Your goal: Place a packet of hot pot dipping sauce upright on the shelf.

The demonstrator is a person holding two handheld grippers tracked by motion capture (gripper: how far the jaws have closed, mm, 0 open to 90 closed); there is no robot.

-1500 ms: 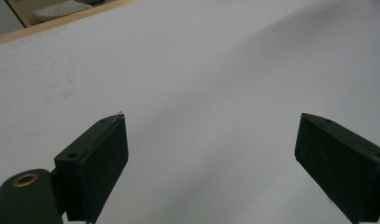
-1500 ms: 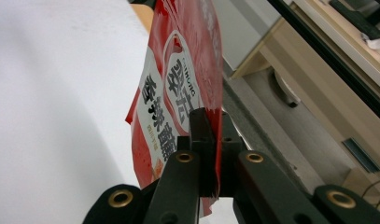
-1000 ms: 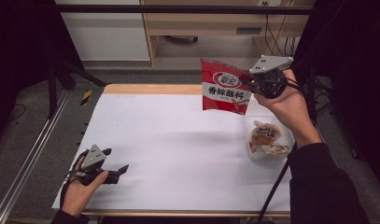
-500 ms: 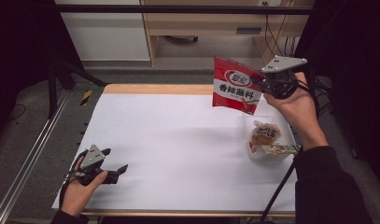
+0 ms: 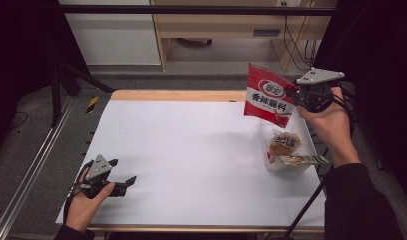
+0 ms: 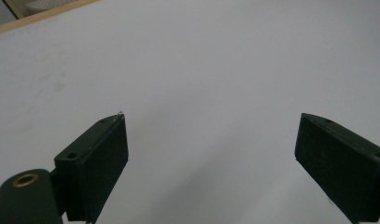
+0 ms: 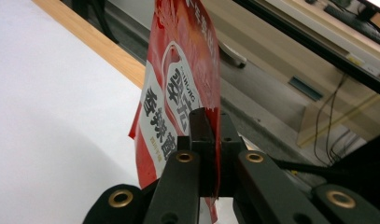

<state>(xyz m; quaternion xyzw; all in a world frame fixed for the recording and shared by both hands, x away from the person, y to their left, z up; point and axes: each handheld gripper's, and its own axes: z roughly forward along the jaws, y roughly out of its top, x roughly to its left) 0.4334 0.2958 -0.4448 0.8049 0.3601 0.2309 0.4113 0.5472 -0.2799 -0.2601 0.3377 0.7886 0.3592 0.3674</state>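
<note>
Resting low at the near left corner of the white table [image 5: 191, 165], the left gripper [image 5: 125, 183] lies in the person's left hand [image 5: 83, 205]. Its jaws stand wide apart in the left gripper view, with bare white tabletop between and ahead of them; they hold and touch nothing.

Right gripper [image 5: 293, 92]: raised above the far right part of the table in the person's right hand [image 5: 331, 120]. Jaws pressed together on the edge of a flat red foil seasoning packet with a white label band and black characters [image 5: 267, 97]. In the right gripper view the red seasoning packet [image 7: 178, 93] is pinched between the two jaws near its lower corner, and most of it rises ahead of and above the jaw tips.

Packet attitude: held in the air, clear of the table, face towards the high camera. Long axis runs roughly upright, slightly tilted; the printed band slopes down to the right in the high view. The packet extends out to the left of the jaws there.

Below the jaws: a clear plastic tray [image 5: 271, 167] on the table's right side, holding two wrapped snacks [image 5: 283, 145]. Packet and tray are apart.
</note>
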